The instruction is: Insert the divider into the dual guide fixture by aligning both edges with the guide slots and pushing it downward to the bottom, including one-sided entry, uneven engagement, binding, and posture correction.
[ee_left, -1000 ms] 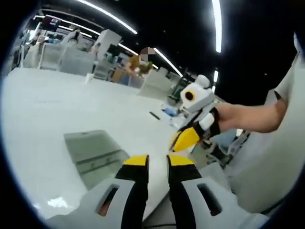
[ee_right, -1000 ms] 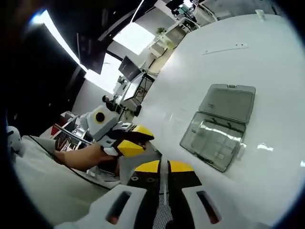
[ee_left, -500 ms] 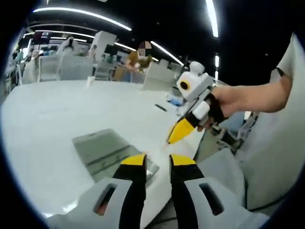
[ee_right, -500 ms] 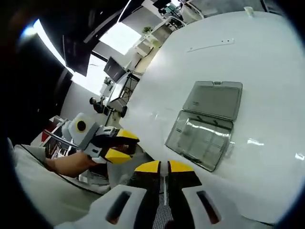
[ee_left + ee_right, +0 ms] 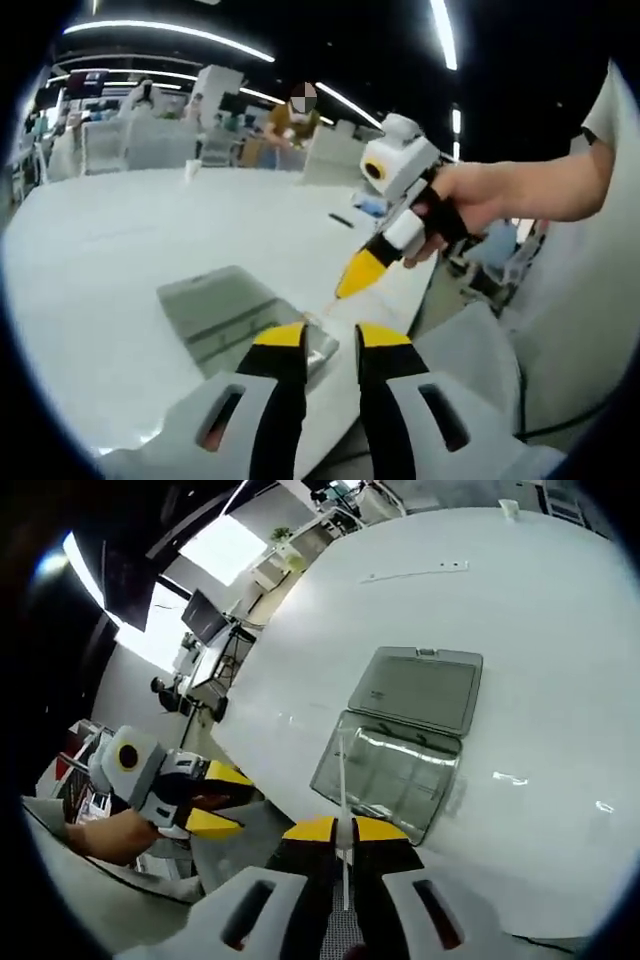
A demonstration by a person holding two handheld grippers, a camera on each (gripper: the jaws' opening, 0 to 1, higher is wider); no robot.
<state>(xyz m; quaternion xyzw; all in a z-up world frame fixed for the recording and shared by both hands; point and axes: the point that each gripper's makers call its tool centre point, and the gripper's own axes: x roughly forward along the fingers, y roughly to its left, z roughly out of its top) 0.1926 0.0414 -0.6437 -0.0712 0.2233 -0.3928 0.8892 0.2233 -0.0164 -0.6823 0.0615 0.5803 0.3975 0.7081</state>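
In the right gripper view the right gripper (image 5: 343, 829) has its yellow-tipped jaws clamped on a thin, pale strip, the divider (image 5: 341, 780), which stands up edge-on from between the tips and reaches over the near side of a clear plastic case (image 5: 385, 773); whether its far end touches the case cannot be told; the case lies open on a white table (image 5: 540, 660), its clear compartmented tray nearer the gripper and its grey lid (image 5: 415, 688) folded flat on the far side; to the left, off the table edge, a hand (image 5: 105, 835) holds the left gripper (image 5: 215, 798), seen from the side with its yellow tips slightly parted and nothing between them; desks and monitors stand in the room behind it. In the left gripper view the left gripper (image 5: 322, 338) has its jaws a little apart with nothing held, hanging above the near corner of the case (image 5: 240, 318); from the right a hand (image 5: 470, 205) brings in the right gripper (image 5: 357, 275), its yellow tip pointing down toward the case's near edge, with the divider (image 5: 325, 308) barely visible as a thin sliver below the tip; beyond the table (image 5: 120, 220) stand chairs, partitions and a person (image 5: 290, 128) at the far side of the room, under long ceiling lights.
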